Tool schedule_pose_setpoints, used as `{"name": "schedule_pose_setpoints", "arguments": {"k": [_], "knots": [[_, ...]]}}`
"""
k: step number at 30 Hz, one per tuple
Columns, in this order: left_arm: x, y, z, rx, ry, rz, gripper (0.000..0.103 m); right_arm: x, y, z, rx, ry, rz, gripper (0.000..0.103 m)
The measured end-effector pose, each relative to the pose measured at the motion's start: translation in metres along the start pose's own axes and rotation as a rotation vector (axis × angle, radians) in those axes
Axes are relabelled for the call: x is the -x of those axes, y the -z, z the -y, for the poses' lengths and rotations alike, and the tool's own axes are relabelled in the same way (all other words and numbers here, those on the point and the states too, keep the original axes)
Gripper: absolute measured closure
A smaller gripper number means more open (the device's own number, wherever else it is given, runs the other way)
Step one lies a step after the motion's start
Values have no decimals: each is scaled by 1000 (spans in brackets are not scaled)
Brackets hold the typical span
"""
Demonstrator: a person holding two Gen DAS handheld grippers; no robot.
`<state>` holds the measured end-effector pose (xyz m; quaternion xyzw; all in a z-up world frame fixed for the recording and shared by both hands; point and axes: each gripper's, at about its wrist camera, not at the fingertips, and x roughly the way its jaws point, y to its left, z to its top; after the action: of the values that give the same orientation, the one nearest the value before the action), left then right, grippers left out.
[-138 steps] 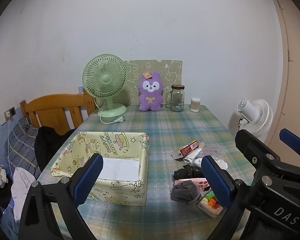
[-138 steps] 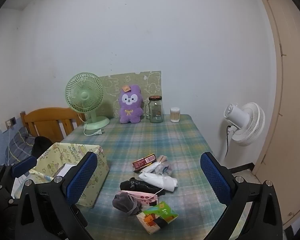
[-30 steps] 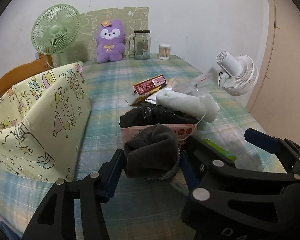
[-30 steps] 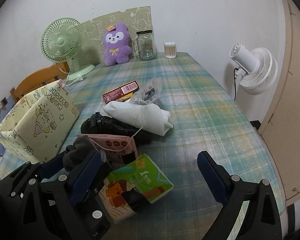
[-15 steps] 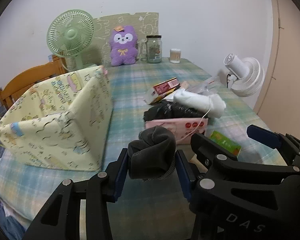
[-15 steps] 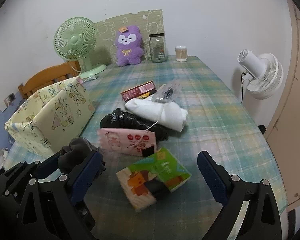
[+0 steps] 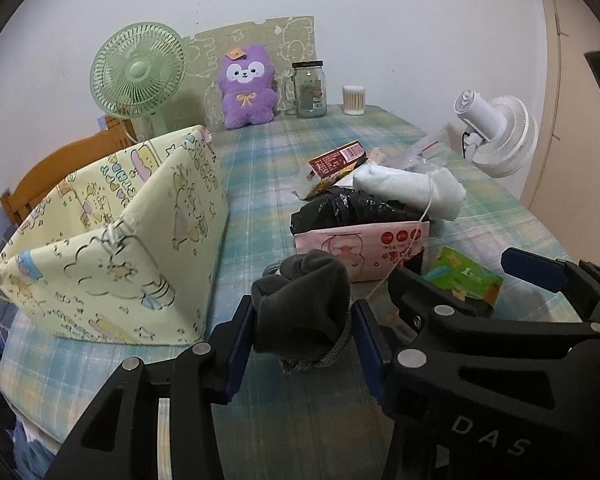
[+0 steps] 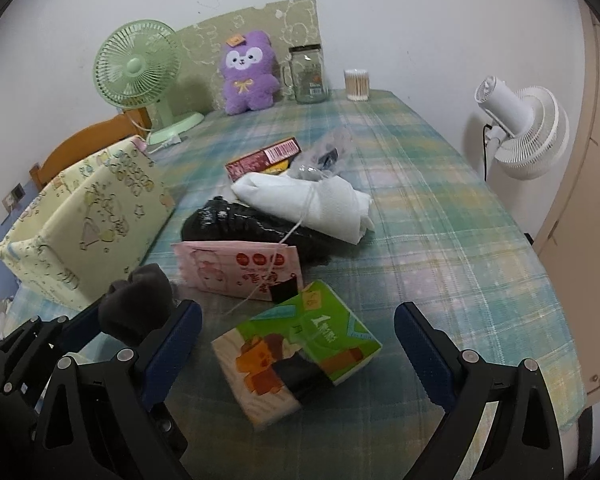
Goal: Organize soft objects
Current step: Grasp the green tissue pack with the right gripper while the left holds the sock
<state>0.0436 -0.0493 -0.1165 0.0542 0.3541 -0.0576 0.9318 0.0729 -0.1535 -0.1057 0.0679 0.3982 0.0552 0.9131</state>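
My left gripper (image 7: 302, 344) is shut on a rolled dark grey sock (image 7: 302, 308) and holds it above the table's front edge; the sock also shows in the right wrist view (image 8: 134, 306). A yellow cartoon-print fabric box (image 7: 112, 240) stands open just left of it. My right gripper (image 8: 298, 344) is open and empty over a green tissue pack (image 8: 296, 354). Beyond lie a pink packet (image 8: 240, 266), a black bundle (image 8: 244, 224) and a white folded cloth (image 8: 304, 204).
A red snack box (image 8: 264, 158) and a clear plastic bag (image 8: 324, 156) lie mid-table. A green fan (image 8: 138, 66), purple plush (image 8: 248, 76), glass jar (image 8: 308, 76) and cotton-swab cup (image 8: 357, 85) stand at the back. A white fan (image 8: 520, 132) stands off the right edge, a wooden chair (image 7: 48, 172) at left.
My left gripper has lifted the grey sock higher and drawn back from the pile. The fabric box and table items sit lower and farther in both views. The right gripper stays open.
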Motion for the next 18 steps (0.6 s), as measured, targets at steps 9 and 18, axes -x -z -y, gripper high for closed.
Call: {"name": "schedule_pose_setpoints", "arguments": {"k": [9, 18], "knots": [[-28, 3, -5, 23, 54, -75, 54, -19, 5, -1, -12, -13, -36, 16], [-26, 4, -4, 6, 62, -69, 59, -18, 4, -8, -3, 12, -31, 45]]}}
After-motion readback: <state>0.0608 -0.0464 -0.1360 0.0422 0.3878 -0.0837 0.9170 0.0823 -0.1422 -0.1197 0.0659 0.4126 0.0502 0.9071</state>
